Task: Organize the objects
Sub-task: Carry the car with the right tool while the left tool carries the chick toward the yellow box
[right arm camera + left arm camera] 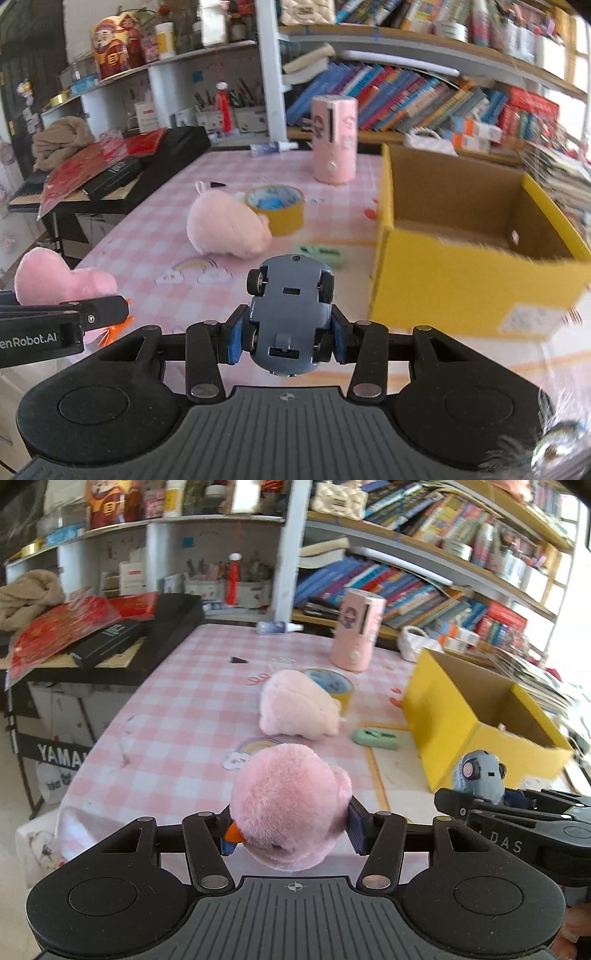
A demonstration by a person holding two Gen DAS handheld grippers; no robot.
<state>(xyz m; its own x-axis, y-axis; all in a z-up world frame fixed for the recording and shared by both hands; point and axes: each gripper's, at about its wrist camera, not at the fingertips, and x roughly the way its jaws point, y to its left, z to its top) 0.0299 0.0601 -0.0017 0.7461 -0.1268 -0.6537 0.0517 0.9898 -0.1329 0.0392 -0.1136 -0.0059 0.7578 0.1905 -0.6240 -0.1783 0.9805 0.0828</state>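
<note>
My left gripper (291, 830) is shut on a pink plush toy (291, 805) with an orange beak, held above the near edge of the pink checked table (177, 716). My right gripper (287, 336) is shut on a blue toy car (290, 314), its underside and wheels facing the camera. Each gripper shows in the other's view: the car (478, 775) at the right in the left wrist view, the plush toy (55, 280) at the left in the right wrist view. An open yellow cardboard box (454, 273) stands to the right, ahead of the car.
On the table lie a paler pink plush toy (225, 229), a roll of yellow tape (277, 206), a green flat object (325, 254) and a tall pink cylinder (334, 140). Bookshelves (424, 99) run along the back. A black keyboard (147, 635) piled with red items stands to the left.
</note>
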